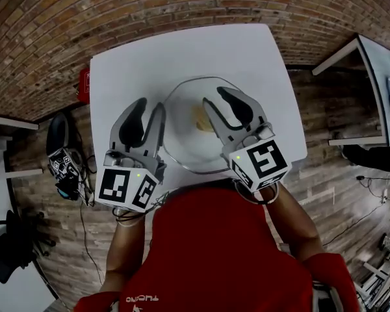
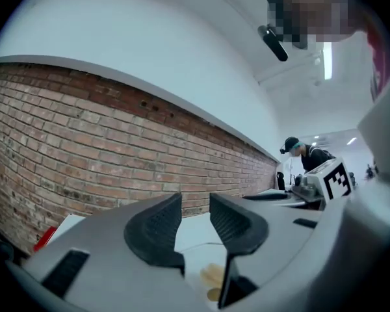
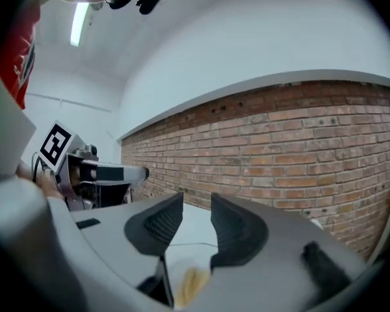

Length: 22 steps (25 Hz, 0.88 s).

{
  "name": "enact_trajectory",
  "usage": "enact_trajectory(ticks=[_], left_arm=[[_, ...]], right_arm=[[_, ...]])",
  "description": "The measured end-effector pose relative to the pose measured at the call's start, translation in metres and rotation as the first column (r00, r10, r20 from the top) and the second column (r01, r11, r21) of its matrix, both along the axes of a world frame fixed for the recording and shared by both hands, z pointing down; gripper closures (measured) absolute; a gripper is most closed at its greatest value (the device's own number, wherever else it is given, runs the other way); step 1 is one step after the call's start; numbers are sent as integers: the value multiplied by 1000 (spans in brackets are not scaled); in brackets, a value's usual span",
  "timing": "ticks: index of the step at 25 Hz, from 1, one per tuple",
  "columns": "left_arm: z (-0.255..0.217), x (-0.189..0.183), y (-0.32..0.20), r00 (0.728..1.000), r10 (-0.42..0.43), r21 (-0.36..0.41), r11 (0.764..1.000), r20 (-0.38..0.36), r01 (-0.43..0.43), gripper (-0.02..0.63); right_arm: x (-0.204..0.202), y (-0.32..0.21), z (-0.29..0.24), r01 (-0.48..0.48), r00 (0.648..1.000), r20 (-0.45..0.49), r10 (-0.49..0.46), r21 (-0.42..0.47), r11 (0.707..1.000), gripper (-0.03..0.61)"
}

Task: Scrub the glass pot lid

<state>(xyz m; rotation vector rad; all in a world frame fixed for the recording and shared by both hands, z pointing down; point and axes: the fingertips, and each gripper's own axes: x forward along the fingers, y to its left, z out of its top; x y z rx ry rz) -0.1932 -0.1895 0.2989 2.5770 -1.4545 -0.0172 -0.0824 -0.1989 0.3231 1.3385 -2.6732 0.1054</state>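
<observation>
Red shirt: ours, closest, at the bottom edge.
Left gripper: fingers apart, holding nothing, over the desk.
Right gripper: fingers apart, likewise empty.
Glass pot lid: flat on the desk, partly under our right gripper.

The left gripper sat left of centre in the head view and the right gripper just right of centre. They were side by side, both pointing toward the top of the frame, with their tips leaning slightly toward each other. In each gripper view the jaws stood apart with nothing between the pads. The left marker cube and right marker cube faced the camera. The left forearm and right forearm ran toward the lower edge.
</observation>
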Motion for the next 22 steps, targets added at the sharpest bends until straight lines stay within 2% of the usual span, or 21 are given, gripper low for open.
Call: enact_trajectory(ticks=[5,9,15,22], left_arm=[[-25,19,6,1000,23,77,997,12,-24,531],[-40,29,11,999,29,124,992,23,-32,562],[-43,40,18,998,44,130,990,41,-49,591],[-42,39,21,999,31,115,993,35,-35,597]], right_arm=[[0,4,-35,2,999,40,-7,110,994,505],[-7,11,-54,45,997,51,-54,161,986,526],[-25,23,-64,134,988,45,-145,200,971,543],[-35,26,-63,173,982,47,-185,193,966,549]])
